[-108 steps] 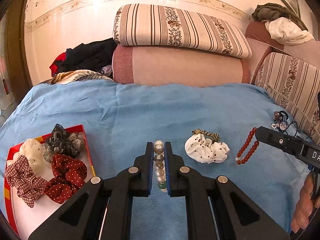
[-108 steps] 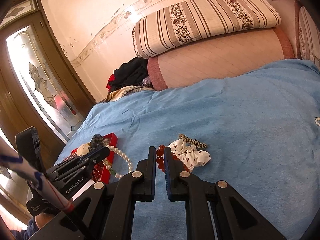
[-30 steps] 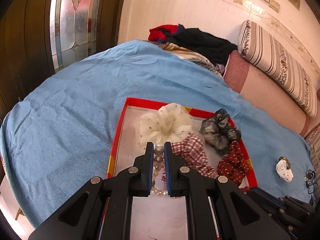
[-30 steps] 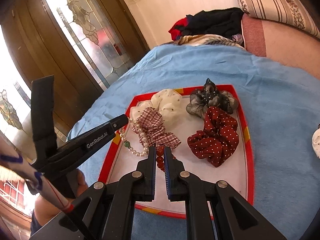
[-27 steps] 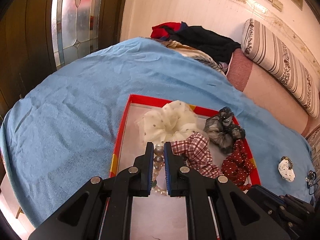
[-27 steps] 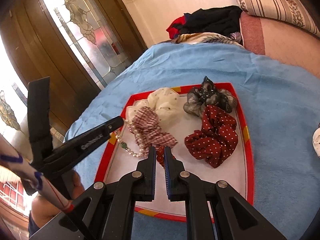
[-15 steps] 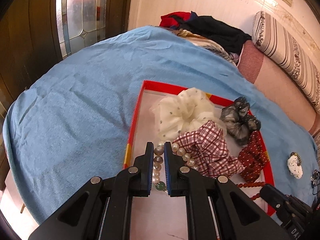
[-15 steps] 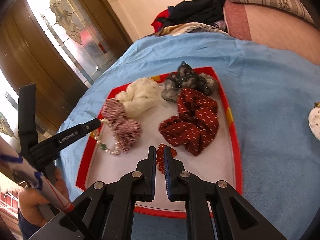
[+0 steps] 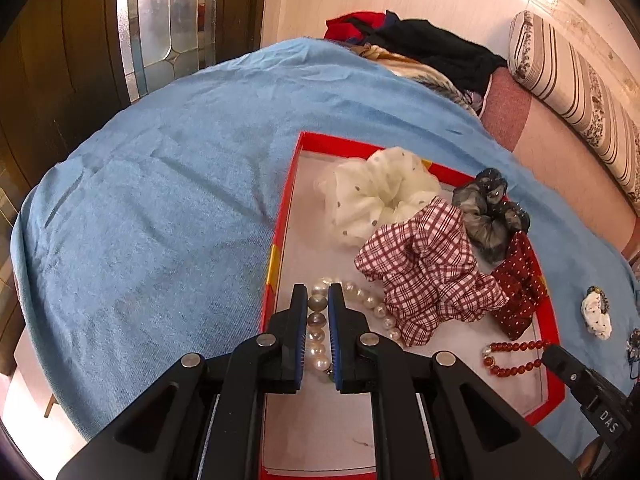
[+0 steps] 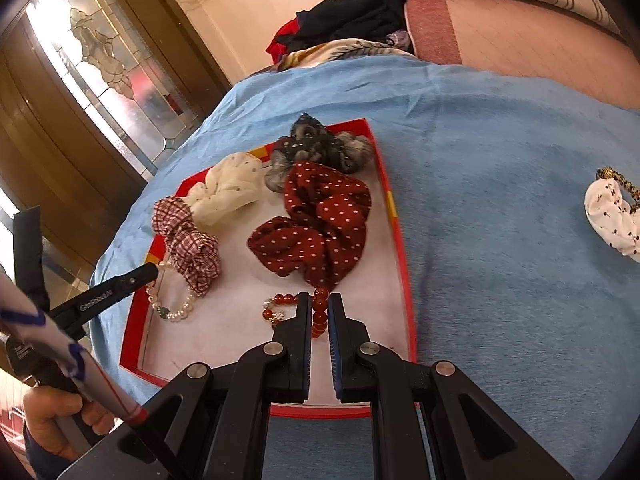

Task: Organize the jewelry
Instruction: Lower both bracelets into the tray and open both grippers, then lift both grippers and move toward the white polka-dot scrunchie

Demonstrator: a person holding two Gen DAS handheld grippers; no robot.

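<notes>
A red-rimmed tray [image 9: 285,200] [image 10: 400,232] with a white floor lies on the blue bedspread. My left gripper [image 9: 318,300] is shut on a pearl bracelet [image 9: 360,298] [image 10: 176,312], whose loose end rests on the tray floor by the left rim. My right gripper [image 10: 319,304] is shut on a red bead bracelet [image 10: 280,305] [image 9: 516,356], which trails onto the tray floor near the front right. Inside the tray lie a cream scrunchie [image 9: 372,196], a checked scrunchie [image 9: 424,272], a grey scrunchie [image 9: 488,212] and a dark red dotted scrunchie [image 10: 320,224].
A white dotted scrunchie [image 10: 614,216] [image 9: 596,316] lies on the bedspread right of the tray. Dark clothes [image 9: 424,48] and striped cushions [image 9: 576,92] are piled at the far side. A glass-panelled door [image 9: 168,28] stands left. A hand [image 10: 56,412] holds the left gripper.
Both grippers have come down over the tray with their bracelets. The pearls and the red beads now touch the tray floor. Earlier both bracelets were carried from the bedspread toward the tray.
</notes>
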